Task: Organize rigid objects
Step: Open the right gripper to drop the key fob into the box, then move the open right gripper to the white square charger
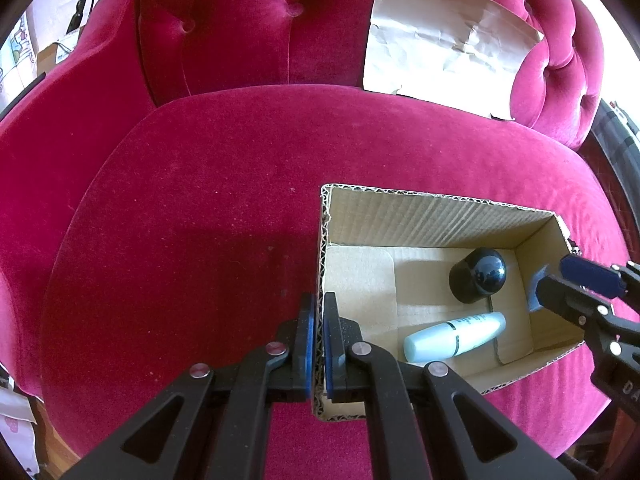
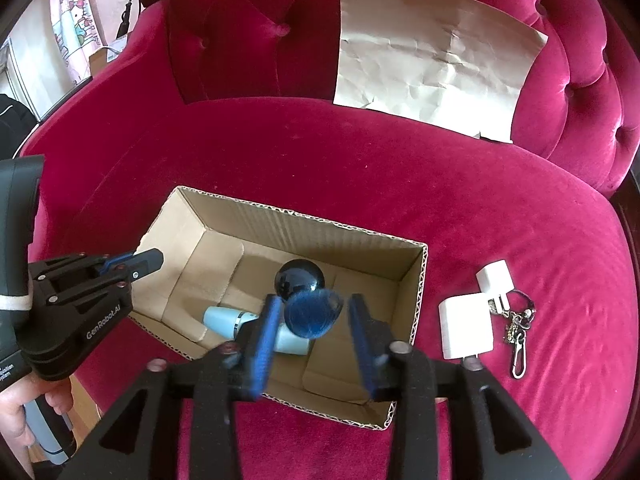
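An open cardboard box (image 1: pixel 424 216) (image 2: pixel 304 220) sits on a red velvet sofa seat. My left gripper (image 1: pixel 318 344) is shut on the box's left wall; it also shows in the right wrist view (image 2: pixel 148 262). Inside lie a dark round-capped bottle (image 1: pixel 478 274) (image 2: pixel 300 278) and a pale blue tube (image 1: pixel 454 336) (image 2: pixel 224 318). My right gripper (image 2: pixel 314 320) is open above the box, with a blurred blue ball-like object (image 2: pixel 314 316) between its fingers, not gripped. It shows at the box's right wall in the left wrist view (image 1: pixel 560 280).
Two white charger plugs (image 2: pixel 466 330) (image 2: pixel 494 278) and a key ring with a clasp (image 2: pixel 518 334) lie on the seat right of the box. A crumpled sheet of paper (image 2: pixel 432 56) (image 1: pixel 444 44) leans on the tufted backrest.
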`<control>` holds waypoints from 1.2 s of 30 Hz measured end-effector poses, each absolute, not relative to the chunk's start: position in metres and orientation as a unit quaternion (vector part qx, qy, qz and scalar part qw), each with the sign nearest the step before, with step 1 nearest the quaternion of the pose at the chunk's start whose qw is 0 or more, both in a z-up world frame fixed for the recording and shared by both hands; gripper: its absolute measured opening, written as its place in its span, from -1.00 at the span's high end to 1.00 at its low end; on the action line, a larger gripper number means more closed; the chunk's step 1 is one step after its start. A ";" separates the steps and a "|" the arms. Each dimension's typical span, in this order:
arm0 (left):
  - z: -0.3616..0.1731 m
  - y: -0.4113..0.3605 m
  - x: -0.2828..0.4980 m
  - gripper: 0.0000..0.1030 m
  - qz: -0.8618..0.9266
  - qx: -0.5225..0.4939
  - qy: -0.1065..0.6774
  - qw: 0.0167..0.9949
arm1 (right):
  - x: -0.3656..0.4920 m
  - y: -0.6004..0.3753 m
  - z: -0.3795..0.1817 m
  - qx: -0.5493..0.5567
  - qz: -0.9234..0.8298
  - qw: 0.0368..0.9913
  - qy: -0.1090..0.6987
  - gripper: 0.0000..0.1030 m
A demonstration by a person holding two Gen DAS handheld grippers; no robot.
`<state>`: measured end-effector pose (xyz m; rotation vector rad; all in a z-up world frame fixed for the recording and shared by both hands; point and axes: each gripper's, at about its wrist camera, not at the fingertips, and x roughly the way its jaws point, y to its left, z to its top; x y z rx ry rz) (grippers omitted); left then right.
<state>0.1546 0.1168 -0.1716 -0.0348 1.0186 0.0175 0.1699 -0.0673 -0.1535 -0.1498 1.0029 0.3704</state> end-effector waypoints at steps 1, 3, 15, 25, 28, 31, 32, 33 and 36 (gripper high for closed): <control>-0.171 0.117 0.155 0.94 0.008 -0.017 0.487 0.873 | 0.170 -0.068 -0.153 -0.071 0.173 0.859 0.476 -0.10; -0.172 0.116 0.154 0.94 0.009 -0.016 0.487 0.873 | 0.171 -0.070 -0.152 -0.068 0.168 0.861 0.475 -0.40; -0.173 0.114 0.154 0.94 0.011 -0.016 0.486 0.874 | 0.177 -0.081 -0.151 -0.064 0.144 0.868 0.471 -0.99; -0.174 0.114 0.154 0.94 0.012 -0.015 0.486 0.874 | 0.178 -0.088 -0.150 -0.060 0.142 0.870 0.468 -0.99; -0.173 0.114 0.153 0.94 0.013 -0.015 0.486 0.874 | 0.177 -0.091 -0.149 -0.058 0.140 0.871 0.468 -0.99; -0.173 0.114 0.153 0.94 0.013 -0.016 0.486 0.874 | 0.177 -0.095 -0.148 -0.058 0.138 0.872 0.467 -0.99; -0.173 0.114 0.153 0.94 0.014 -0.016 0.486 0.874 | 0.177 -0.097 -0.147 -0.058 0.136 0.872 0.466 -0.99; -0.173 0.114 0.153 0.94 0.013 -0.015 0.486 0.874 | 0.177 -0.099 -0.147 -0.058 0.135 0.872 0.466 -0.99; -0.173 0.114 0.153 0.94 0.014 -0.014 0.486 0.874 | 0.177 -0.105 -0.144 -0.057 0.132 0.874 0.463 -0.99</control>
